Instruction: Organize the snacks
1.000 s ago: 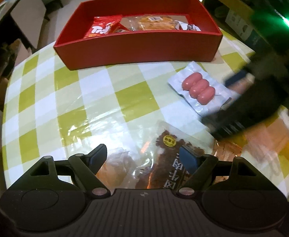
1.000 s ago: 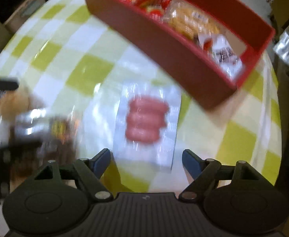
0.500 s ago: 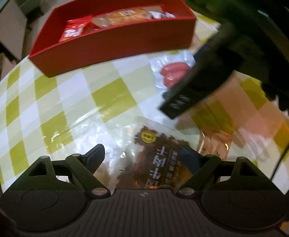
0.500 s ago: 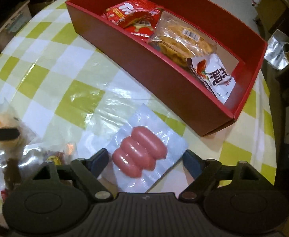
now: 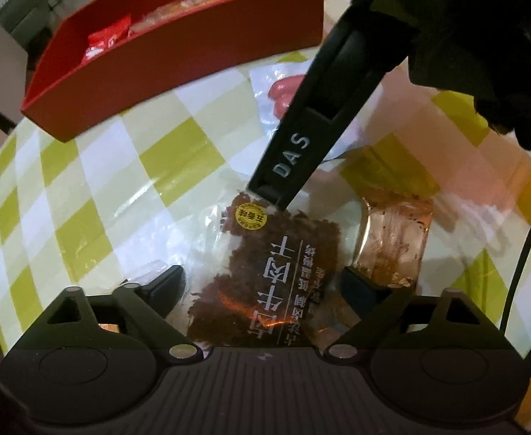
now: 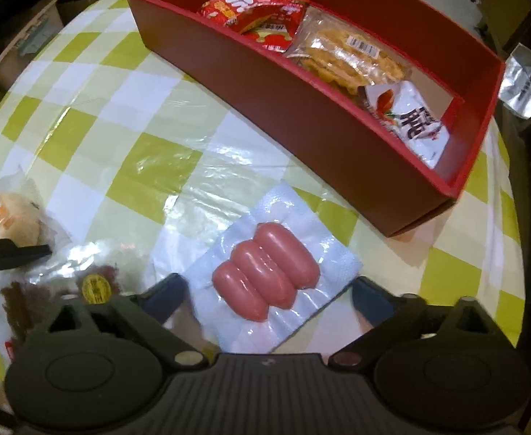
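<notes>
Checked table (image 6: 156,159): slippery, light sausage pack (image 6: 265,286), grip film edge; right hand-held gripper (image 6: 265,293) released astride, closing.

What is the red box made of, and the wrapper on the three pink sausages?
The red box looks like matte cardboard: thin flat walls, folded corner. The sausage wrapper looks like shiny clear plastic, sealed tight around the sausages and glinting in the light.

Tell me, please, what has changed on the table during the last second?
The left gripper came down over the dried meat packet, its jaws just opening; the right gripper settled over the sausage pack, its jaws just closing without pressing on it. Neither holds anything. The red box and its three snacks stayed put.
</notes>
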